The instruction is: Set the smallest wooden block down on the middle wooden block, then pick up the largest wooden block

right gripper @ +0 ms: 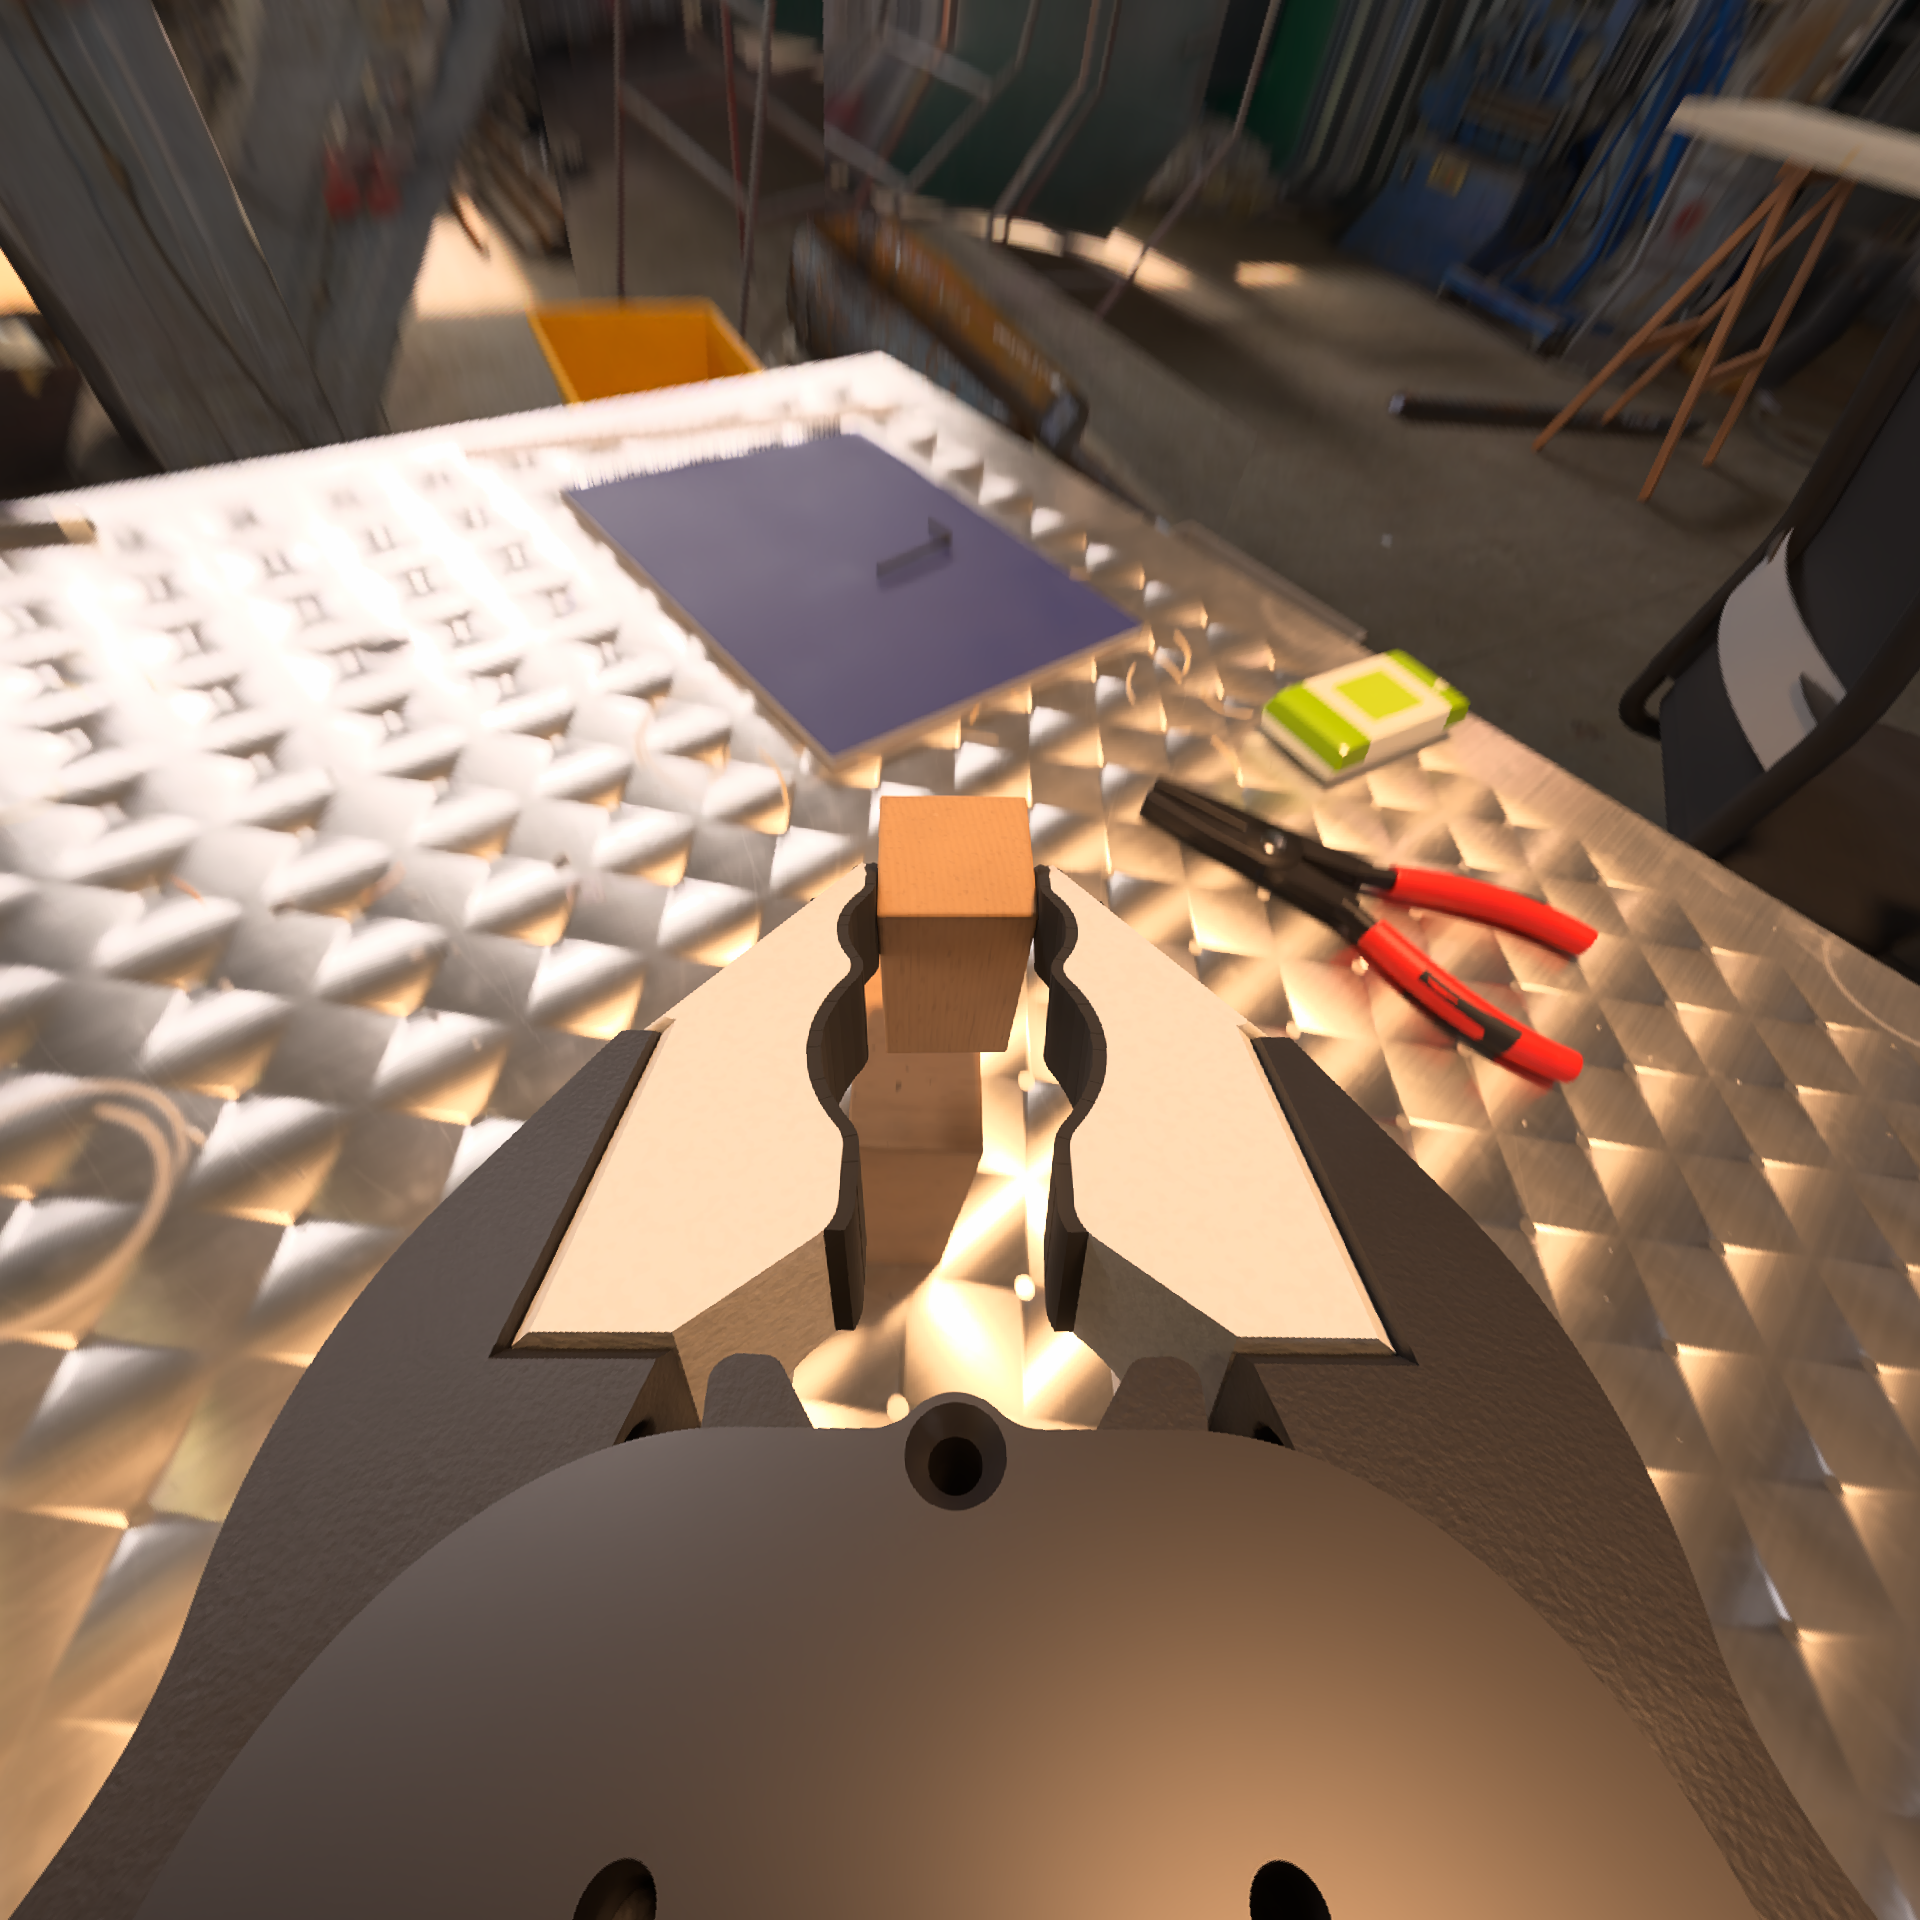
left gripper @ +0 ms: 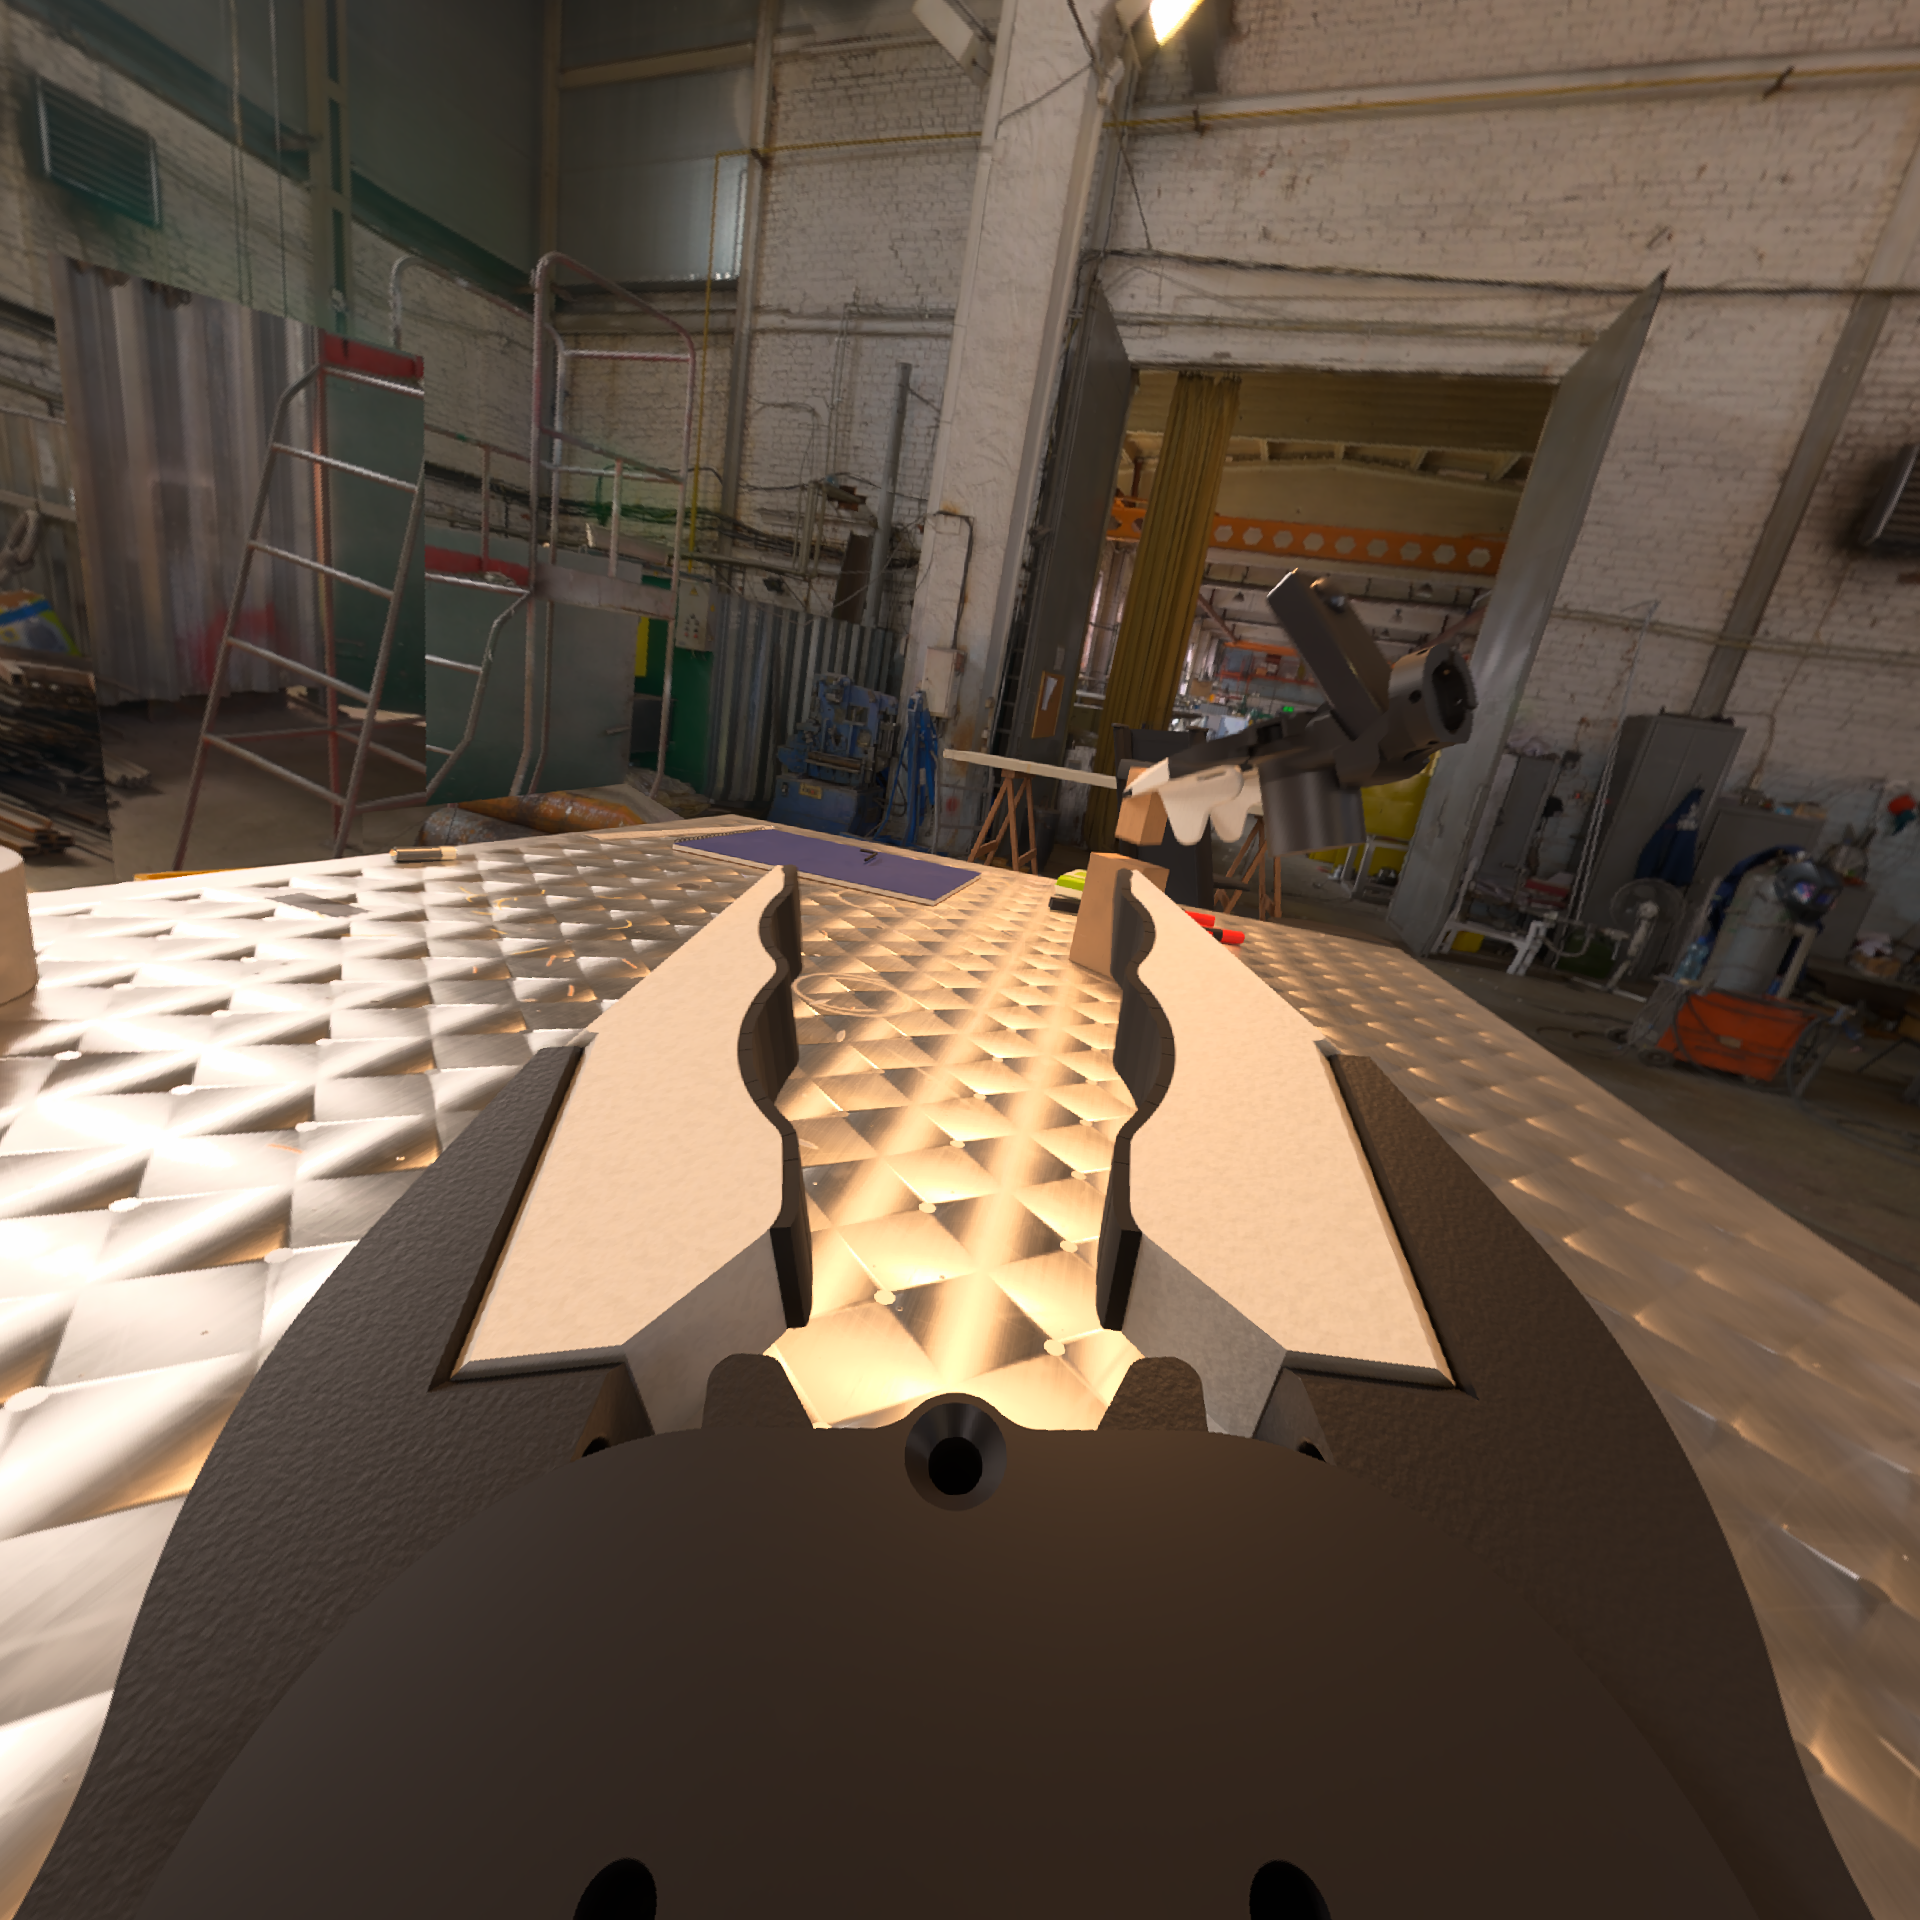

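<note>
In the left wrist view, a pale wooden block (left gripper: 1093,906) on the table (left gripper: 312,1039) is partly hidden behind the left gripper's (left gripper: 956,894) right finger, and a rounded pale object (left gripper: 12,925) is cut off by the left picture edge. Beyond that block, the green-and-white item (left gripper: 1070,884) and the red-handled pliers (left gripper: 1214,928) show only as slivers. In the right wrist view, the pale block (right gripper: 920,1117) beneath the held smallest wooden block (right gripper: 954,914) is largely screened by it and the fingers (right gripper: 727,1091), so contact between them cannot be judged; the background is blurred.
</note>
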Controlling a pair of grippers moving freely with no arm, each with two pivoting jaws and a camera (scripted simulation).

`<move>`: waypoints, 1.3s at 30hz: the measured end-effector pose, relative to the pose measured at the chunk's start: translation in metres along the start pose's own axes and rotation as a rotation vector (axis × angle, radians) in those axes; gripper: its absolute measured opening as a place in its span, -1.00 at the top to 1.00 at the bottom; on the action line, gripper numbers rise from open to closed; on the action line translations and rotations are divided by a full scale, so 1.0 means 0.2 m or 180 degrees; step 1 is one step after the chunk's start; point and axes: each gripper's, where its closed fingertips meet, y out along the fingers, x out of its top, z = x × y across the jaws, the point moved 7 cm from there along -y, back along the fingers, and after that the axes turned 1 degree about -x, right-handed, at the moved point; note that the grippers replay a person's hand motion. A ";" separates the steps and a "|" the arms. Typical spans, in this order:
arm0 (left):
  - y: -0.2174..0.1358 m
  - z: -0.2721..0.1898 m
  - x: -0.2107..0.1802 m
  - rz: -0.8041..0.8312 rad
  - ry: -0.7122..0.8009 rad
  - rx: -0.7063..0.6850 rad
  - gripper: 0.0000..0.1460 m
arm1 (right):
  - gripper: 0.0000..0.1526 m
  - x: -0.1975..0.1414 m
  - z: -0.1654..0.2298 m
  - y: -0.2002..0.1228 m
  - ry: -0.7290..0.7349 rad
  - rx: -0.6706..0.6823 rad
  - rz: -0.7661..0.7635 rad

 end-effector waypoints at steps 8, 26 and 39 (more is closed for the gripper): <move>-0.02 0.00 0.01 0.0093 -0.0033 -0.0017 0.54 | 0.50 -0.07 0.03 0.06 -0.0039 0.0187 0.0422; -0.01 -0.02 0.01 0.0044 0.0112 -0.0149 0.66 | 0.14 0.32 -0.04 -0.44 0.1746 0.1753 -0.3433; -0.04 -0.06 0.17 -0.0349 0.0347 -0.0154 0.45 | 0.04 0.48 0.17 -0.76 0.1373 0.3065 -0.3994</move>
